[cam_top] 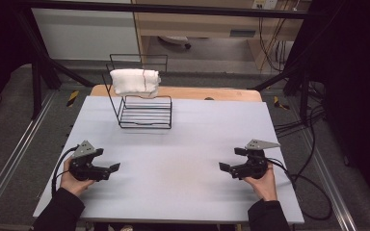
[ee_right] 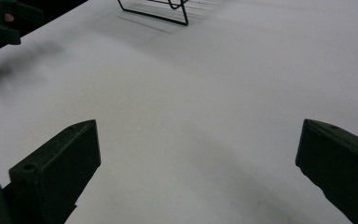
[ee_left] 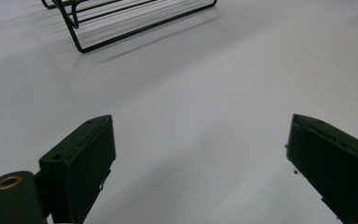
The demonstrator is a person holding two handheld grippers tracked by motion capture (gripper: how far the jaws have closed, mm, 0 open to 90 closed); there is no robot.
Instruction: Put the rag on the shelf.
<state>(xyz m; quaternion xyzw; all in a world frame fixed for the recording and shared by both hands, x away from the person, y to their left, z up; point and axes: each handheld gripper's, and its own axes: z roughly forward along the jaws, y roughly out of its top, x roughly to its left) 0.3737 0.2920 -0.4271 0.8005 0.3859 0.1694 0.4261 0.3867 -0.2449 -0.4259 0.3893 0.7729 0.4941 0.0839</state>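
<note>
Resting near the table's (cam_top: 173,144) front edge with jaws apart and empty, the left gripper (cam_top: 110,169) and right gripper (cam_top: 226,168) risked toppling the light wire rack (cam_top: 144,113) when tugging the white towel (cam_top: 135,81) draped over its top, well beyond them.

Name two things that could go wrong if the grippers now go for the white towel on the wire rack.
The folded white towel sits high on the light black wire rack, near the table's far edge; a pull could tip or drag the rack. Both the left gripper and the right gripper rest open near the front, so the reach is long, and a jaw might snag a wire instead of the cloth.
</note>
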